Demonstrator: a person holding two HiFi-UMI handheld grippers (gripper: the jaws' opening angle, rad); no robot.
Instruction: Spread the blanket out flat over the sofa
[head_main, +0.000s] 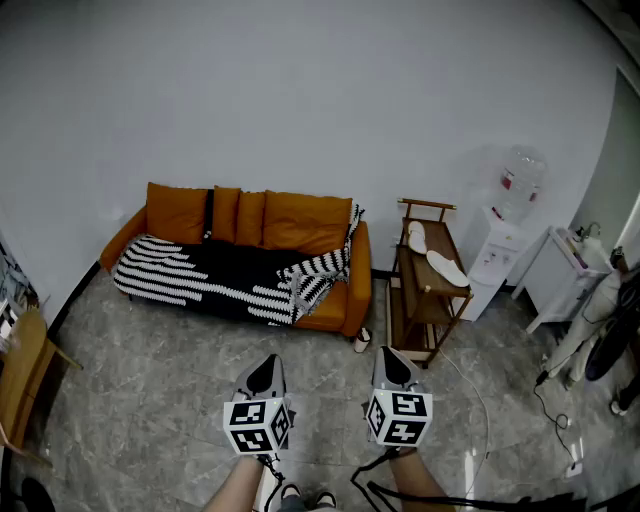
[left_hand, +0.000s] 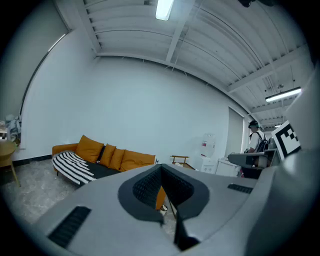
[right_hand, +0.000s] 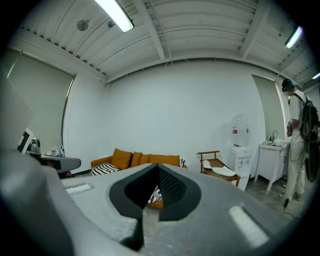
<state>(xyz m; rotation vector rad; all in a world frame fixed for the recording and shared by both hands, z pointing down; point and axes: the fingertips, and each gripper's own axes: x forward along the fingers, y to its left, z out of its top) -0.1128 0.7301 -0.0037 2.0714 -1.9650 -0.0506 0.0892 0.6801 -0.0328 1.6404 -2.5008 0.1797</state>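
An orange sofa with several orange cushions stands against the far wall. A black and white striped blanket lies over its seat, bunched in folds at the right end and draped over the right arm. My left gripper and right gripper are held side by side over the floor, well short of the sofa, both shut and empty. The left gripper view shows the sofa and blanket beyond the left gripper. The right gripper view shows the sofa past the right gripper.
A wooden rack with white slippers stands right of the sofa, then a water dispenser and a white table. A small object lies on the floor by the sofa. Wooden furniture is at the left; a person at the right.
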